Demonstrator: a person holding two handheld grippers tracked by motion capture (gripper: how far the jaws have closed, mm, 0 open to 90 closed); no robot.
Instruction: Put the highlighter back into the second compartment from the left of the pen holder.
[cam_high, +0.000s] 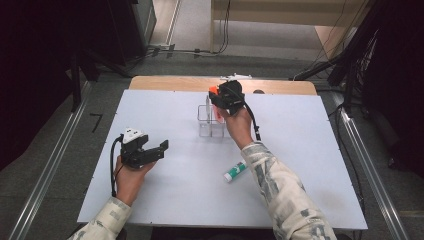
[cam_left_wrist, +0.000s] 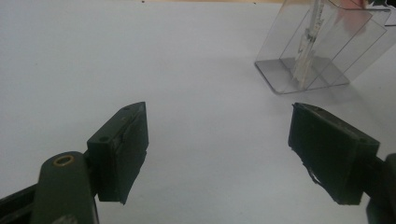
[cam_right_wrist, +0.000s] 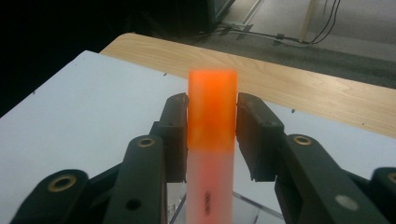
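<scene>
Flat white tabletop (cam_high: 165, 200), matte, laid over a pale wooden board. Near the far middle, a clear plastic holder (cam_high: 210, 121), boxy, thin-walled, split into compartments; a slim white stick (cam_left_wrist: 306, 51) standing inside one. Lying well apart toward the near right, a small white tube with a green cap (cam_high: 235, 171). Held over the holder, an orange marker (cam_right_wrist: 211, 140): translucent pale barrel, bright orange squared cap, upright, lower end dipping toward the holder's rim. Right gripper (cam_right_wrist: 212, 122) pinching that marker at the cap, pads flat on both sides; right hand (cam_high: 239, 125) stretched forward, wrist raised. Left gripper (cam_left_wrist: 217, 149) spread wide over bare tabletop, nothing between the black blocky pads, left hand (cam_high: 131, 177) low, near the left edge.
</scene>
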